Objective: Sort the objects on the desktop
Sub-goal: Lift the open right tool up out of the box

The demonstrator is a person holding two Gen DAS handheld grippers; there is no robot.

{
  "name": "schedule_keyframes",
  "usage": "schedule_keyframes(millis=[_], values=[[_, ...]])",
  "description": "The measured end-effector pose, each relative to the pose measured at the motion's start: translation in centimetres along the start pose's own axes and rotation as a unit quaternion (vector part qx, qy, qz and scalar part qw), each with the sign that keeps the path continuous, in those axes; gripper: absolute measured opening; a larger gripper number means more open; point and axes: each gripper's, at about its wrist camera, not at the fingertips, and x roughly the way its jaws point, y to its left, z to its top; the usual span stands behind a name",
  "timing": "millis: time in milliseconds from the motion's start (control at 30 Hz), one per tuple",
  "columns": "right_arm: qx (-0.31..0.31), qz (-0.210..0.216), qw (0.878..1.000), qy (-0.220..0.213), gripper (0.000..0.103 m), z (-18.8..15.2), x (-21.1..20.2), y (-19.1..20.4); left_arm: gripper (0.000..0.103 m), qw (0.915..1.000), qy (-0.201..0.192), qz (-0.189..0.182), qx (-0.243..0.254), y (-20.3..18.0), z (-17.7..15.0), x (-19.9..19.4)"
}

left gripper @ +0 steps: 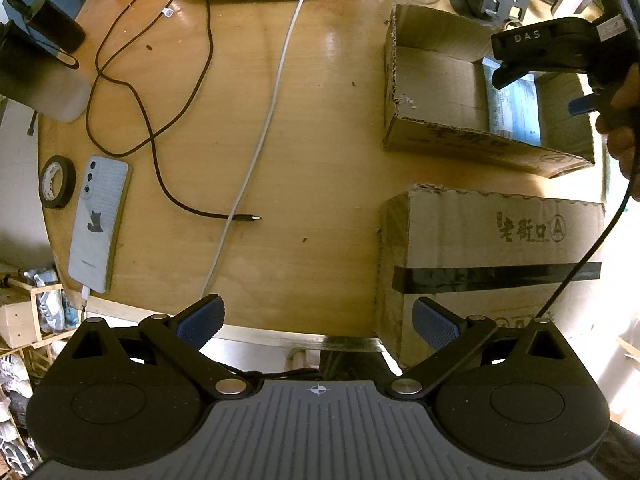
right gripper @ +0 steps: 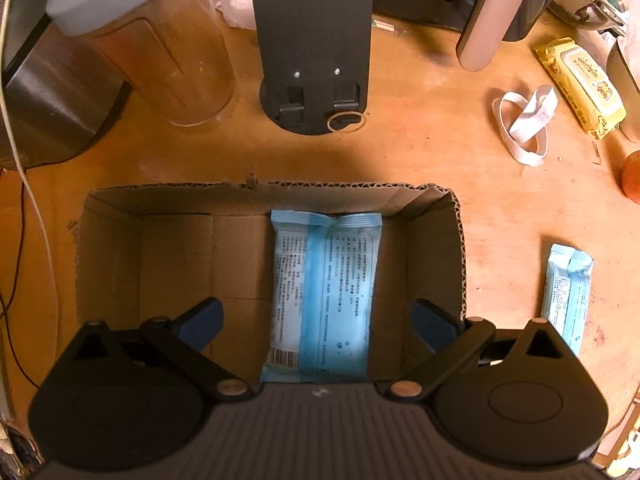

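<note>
With one blue packet (right gripper: 320,292) dropped in the box (right gripper: 460,248), the right gripper (right gripper: 316,320), jaws spread and empty, likely needs the second packet (right gripper: 568,292) beside it next.

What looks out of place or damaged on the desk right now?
The open cardboard box has ragged, torn top edges. One blue packet lies inside it, while a second blue packet lies outside on the table. A white strap lies tangled nearby.

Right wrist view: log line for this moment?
right gripper: open, empty | light blue printed packet: flat in open brown cardboard box | left gripper: open
</note>
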Motion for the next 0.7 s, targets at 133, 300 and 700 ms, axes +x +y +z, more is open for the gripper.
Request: schedule_keyframes(millis=[133,300,700], values=[[0.002,0.000,1.000,-0.006,0.103,0.0,-0.8,-0.2,0.103,1.0000,-0.002,-0.001,-0.002,0.1,-0.2,0.0],[0.003,0.001,1.000,-0.010,0.103,-0.1,-1.7,-0.4,0.103,1.0000,-0.005,-0.003,-0.004,0.1,-0.4,-0.2],[0.007,0.005,1.000,-0.018,0.103,-0.3,-3.3,-0.9,0.103,0.9999,-0.012,-0.004,-0.005,0.0,-0.9,-0.5]])
